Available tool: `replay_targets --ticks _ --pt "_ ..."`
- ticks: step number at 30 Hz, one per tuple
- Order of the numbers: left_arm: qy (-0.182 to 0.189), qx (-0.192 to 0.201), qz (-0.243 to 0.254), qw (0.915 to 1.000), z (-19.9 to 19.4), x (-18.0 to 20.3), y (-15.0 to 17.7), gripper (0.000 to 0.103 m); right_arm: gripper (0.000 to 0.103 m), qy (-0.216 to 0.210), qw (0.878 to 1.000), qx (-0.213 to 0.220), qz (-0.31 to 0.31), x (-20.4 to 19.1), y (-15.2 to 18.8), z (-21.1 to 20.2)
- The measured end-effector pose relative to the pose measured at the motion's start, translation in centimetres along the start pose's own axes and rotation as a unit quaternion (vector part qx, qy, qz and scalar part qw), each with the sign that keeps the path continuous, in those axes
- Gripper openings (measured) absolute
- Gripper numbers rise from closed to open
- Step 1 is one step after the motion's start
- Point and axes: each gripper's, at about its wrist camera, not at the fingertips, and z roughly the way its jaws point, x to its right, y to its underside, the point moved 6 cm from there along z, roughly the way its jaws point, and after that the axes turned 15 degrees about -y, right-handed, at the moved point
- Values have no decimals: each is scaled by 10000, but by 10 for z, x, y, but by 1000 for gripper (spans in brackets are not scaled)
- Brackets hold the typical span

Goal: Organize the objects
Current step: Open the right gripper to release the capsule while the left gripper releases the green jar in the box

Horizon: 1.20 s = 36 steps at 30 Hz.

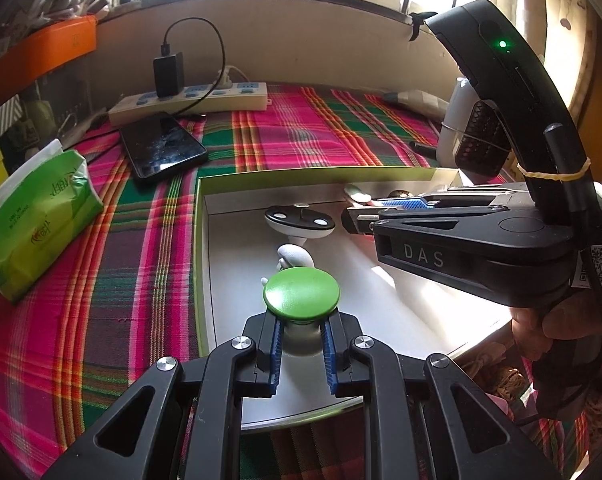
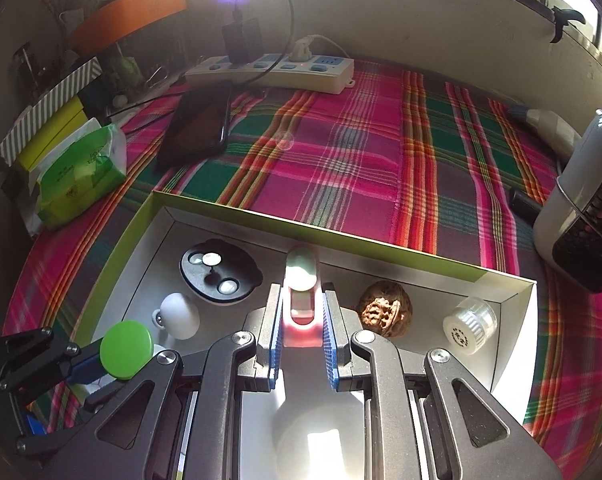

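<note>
Green and round, the lid-topped piece is being pinched by the left gripper over the near part of the white box. The right gripper is pinching a pink and white stick near the far wall, between the black disc and the walnut. Each should be lowering slowly to a bare spot before letting go.

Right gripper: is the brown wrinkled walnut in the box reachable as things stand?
Probably not yet: the right gripper is shut on a pink-and-white capsule. The walnut lies uncovered just beside it.
</note>
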Motion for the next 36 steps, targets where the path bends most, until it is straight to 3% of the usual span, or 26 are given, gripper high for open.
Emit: replay_targets --ticks 16,21,36 --pt "35 -8 -24 10000 -1 -1 0 16 19 27 10000 35 7 -1 -1 2" --pt "82 12 -42 10000 -2 0 -1 24 19 58 10000 31 23 -1 0 2" --pt "82 63 -139 9998 -10 -5 1 33 43 53 9999 122 85 -3 5 -8"
